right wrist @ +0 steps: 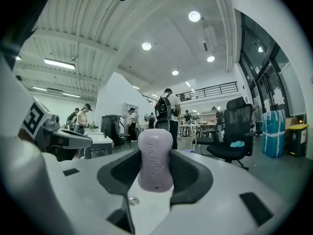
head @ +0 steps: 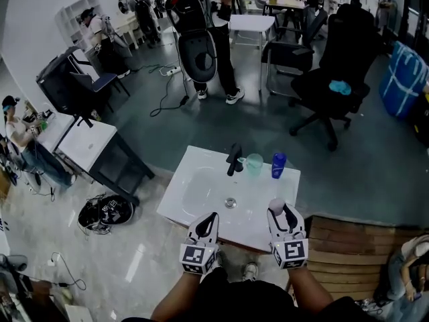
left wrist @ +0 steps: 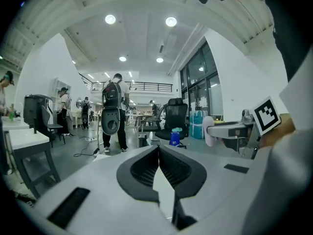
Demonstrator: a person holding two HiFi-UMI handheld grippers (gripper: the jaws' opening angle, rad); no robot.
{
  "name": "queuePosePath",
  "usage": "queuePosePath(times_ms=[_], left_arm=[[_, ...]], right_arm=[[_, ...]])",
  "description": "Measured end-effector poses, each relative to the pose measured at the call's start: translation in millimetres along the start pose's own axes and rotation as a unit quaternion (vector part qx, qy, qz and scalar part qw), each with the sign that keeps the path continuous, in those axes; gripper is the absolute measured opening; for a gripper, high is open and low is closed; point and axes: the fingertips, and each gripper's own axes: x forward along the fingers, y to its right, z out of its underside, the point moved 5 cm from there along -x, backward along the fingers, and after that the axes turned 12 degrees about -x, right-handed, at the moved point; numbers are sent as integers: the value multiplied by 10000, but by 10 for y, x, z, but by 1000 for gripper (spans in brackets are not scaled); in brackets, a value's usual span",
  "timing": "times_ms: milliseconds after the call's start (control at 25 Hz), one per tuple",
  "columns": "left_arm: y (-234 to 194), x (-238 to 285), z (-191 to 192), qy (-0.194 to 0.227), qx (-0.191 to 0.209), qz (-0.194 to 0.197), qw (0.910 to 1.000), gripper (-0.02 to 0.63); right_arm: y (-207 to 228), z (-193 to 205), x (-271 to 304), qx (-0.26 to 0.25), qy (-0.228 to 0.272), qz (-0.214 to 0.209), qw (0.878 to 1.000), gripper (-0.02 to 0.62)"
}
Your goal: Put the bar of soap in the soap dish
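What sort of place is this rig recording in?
Probably an open-plan lab or office, not a bathroom: the white sink unit stands on an open floor near a black office chair and a white desk, with people working around.

bar of soap [right wrist: 155, 160] embossing: too blurred to read | its sides: covered by fingers [right wrist: 193, 177]
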Motion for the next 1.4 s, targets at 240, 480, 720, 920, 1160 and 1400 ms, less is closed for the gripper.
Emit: queuePosePath(times_ms=[240,480,720,920,1160,1400], left_arm=[[-90,289,-26,-96,65,342,9993,20],[-257,545,-89,-112,234,623,9977,20],[-399,641,-6,-316,116,723,9968,20],[-527,732,51,-450,71,804,9957,20],[-602,810,156,-626,34,862,9943,20],[-660,861,212,-732,17,913,9931,20]], right_arm=[[164,124,165,218,-463,380,9980,192],[380,391,369,335,-1184,908,9882,192],[547,671,537,414,-1924,1112,9741,192],[640,932,726,590,-2484,1222,9591,192],[699,1201,855,737,-2934,1190,9457,190],[681,1411,888,783,-3287,1220,9332,189]])
